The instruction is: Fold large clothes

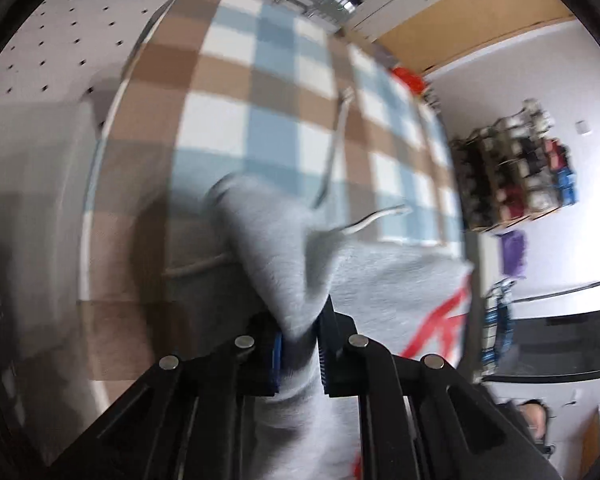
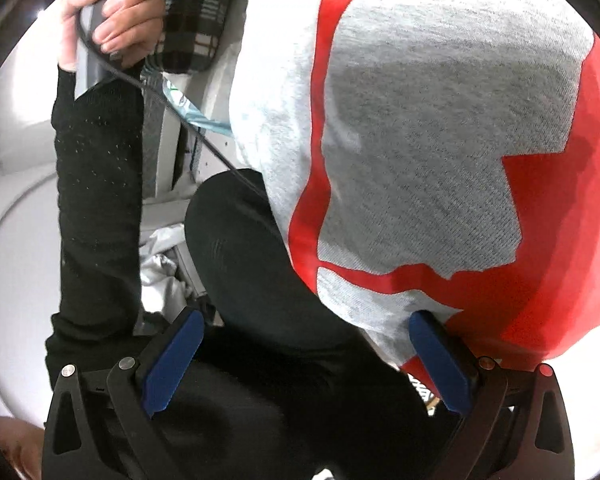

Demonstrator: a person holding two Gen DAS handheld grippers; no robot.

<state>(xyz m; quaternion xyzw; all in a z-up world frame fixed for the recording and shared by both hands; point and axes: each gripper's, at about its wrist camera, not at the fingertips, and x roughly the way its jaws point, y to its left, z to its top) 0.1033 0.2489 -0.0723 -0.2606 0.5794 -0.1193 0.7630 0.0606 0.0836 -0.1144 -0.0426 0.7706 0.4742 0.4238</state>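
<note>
Grey hoodie with red print lies bunched over the checked blanket. Left gripper angles down, pinching a hoodie fold. Right gripper gapes wide, holding nothing, hoodie just beyond. Hand grips a handle, far left.

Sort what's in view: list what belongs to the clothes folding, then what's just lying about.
Part of the job:
grey sweatshirt with red print
left gripper, shut on its fabric
right gripper, jaws open
checked blanket underneath

Just lying about:
shelf rack
purple cloth
plaid cushion
</note>
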